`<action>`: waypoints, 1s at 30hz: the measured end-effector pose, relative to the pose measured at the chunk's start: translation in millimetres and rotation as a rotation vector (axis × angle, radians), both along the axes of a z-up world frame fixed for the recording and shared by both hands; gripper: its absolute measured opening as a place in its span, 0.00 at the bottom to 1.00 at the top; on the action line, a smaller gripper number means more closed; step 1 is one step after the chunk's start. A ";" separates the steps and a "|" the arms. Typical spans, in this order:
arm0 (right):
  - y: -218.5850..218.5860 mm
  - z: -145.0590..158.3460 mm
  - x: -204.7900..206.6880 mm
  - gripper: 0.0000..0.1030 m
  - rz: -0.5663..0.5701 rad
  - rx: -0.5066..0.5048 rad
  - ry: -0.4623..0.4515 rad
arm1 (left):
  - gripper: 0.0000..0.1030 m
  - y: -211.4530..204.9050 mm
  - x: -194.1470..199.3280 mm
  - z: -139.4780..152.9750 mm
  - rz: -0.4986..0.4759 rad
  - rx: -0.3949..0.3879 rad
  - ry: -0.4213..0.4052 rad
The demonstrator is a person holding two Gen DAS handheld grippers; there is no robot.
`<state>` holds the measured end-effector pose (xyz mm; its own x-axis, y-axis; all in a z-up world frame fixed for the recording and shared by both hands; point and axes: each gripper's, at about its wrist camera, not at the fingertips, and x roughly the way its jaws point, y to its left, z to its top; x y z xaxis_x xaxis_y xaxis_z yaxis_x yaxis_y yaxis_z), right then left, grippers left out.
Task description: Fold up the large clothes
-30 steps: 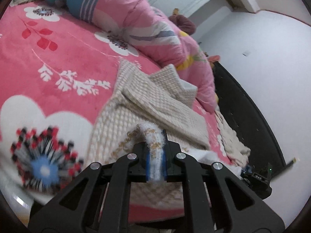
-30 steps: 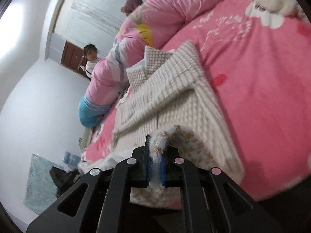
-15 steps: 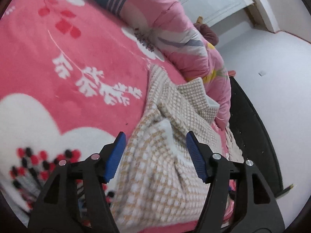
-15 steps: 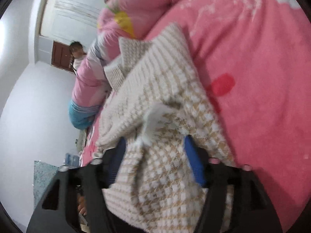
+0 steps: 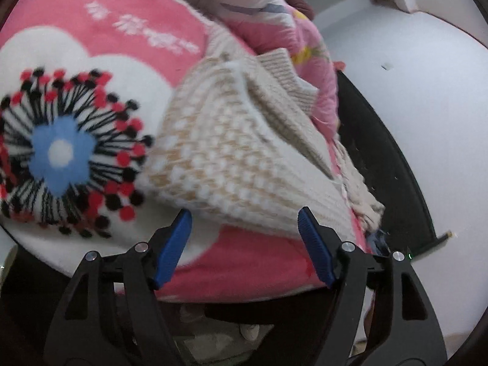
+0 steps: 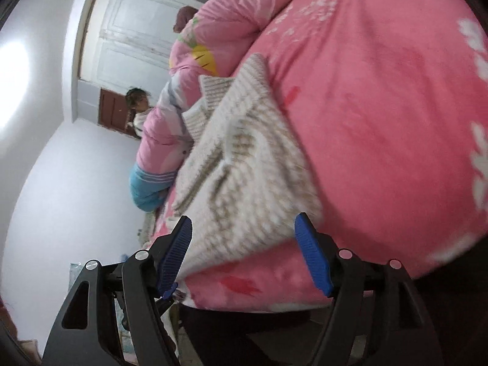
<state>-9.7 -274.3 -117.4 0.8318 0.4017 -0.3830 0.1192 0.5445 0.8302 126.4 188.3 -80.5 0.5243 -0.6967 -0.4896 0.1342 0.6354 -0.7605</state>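
Both tongs let go, sweater down on the bed!

The left gripper point(image 5: 244, 244) is opening, its blue pads clear of the cloth; the folded beige checked sweater point(image 5: 231, 149) lies on the pink flowered blanket point(image 5: 128, 6) just beyond its tips. The right gripper point(image 6: 244, 250) stands spread and empty, the sweater's point(image 6: 244, 183) near edge lying between its pads, untouched.
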 end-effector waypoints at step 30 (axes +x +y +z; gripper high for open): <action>38.4 87.3 -30.6 0.10 -0.168 -0.506 -0.214 | 0.12 -41.2 -57.9 126.2 0.152 0.569 -0.384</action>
